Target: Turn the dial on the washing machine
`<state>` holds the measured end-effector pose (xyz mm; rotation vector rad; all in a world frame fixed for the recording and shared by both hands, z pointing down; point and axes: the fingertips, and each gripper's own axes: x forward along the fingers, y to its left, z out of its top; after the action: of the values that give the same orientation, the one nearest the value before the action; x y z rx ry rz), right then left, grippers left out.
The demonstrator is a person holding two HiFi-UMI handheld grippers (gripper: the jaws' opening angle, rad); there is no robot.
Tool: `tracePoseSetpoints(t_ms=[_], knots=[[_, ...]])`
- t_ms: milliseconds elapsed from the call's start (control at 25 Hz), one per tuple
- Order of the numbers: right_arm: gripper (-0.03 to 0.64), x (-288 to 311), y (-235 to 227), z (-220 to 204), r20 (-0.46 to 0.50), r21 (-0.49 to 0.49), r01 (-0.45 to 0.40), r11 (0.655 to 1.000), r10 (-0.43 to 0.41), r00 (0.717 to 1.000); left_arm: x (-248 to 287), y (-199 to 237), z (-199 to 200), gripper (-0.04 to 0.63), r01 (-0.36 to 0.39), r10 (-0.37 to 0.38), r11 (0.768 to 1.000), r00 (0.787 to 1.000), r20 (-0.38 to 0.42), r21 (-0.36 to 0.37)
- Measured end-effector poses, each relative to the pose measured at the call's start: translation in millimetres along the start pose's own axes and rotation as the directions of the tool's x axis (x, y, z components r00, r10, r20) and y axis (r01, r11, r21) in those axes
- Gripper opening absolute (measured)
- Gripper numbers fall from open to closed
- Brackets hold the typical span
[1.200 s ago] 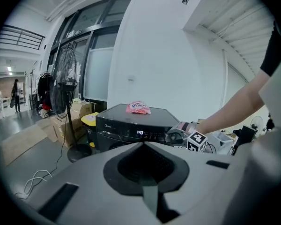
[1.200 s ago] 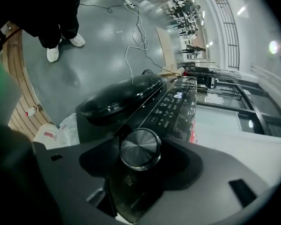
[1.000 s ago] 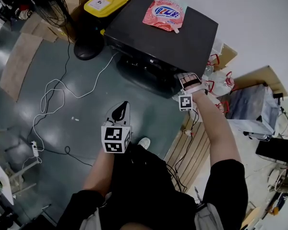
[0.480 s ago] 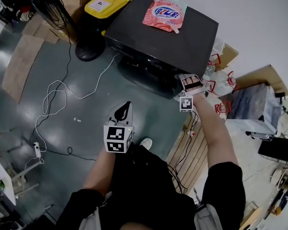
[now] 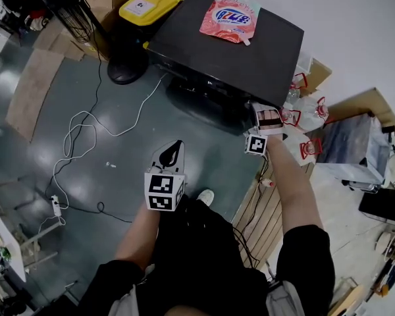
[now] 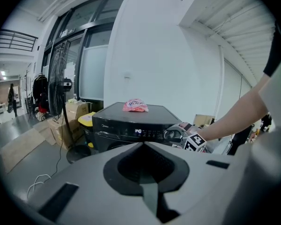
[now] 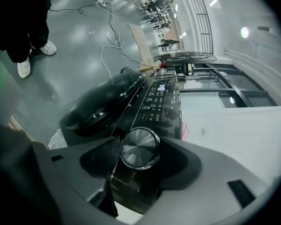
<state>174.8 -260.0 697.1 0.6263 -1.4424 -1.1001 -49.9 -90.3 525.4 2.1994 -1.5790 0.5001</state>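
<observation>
Change since a second ago: the marker cube (image 5: 255,144) on the right gripper (image 5: 268,114) now sits tilted in the head view, where it showed square-on before. So the wrist has rolled while the hand keeps its place at the machine's front corner. The left gripper (image 5: 173,152) holds the same spot over the floor.

Count:
- One washing machine (image 5: 224,45), black, with a lit panel along its front.
- One dial (image 7: 139,147), a silver knob at the right end of that panel.
- One pink detergent pouch (image 5: 228,20), lying flat on the machine's top.
- One yellow-lidded bin (image 5: 149,4), just beside the machine.
- One fan base (image 5: 127,72), on the floor in front of the bin.
- One white cable (image 5: 85,125), looping across the grey floor.
- Two grippers.

Pose, right: the forearm is stretched out and forward. In the right gripper view the fingers stand wide and close round the dial, one on each side of its rim, pressing on it.

Pose, left: the elbow is bent and the forearm is kept close to the body, with the gripper pointing forward and somewhat down toward the machine, well apart from it. In the left gripper view its fingers meet at the tips, with nothing between them.
</observation>
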Motion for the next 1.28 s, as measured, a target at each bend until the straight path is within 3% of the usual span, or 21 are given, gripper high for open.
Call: tracePoseSetpoints(t_ms=[440,1280], knots=[[0.262,2.6,-8.7,-5.1,-0.147,0.21,0.111,0.971,-0.081,0.986,-4.3,13.4,-8.4,0.012,0.015,-0.015,1.0,1.0,-0.015,0.008],[0.262,4.1,-7.8,0.3,-0.22,0.27,0.126,0.955,-0.066,0.973,4.6,10.8,-0.1,0.012,0.066,-0.066,0.998,0.998,0.012,0.012]])
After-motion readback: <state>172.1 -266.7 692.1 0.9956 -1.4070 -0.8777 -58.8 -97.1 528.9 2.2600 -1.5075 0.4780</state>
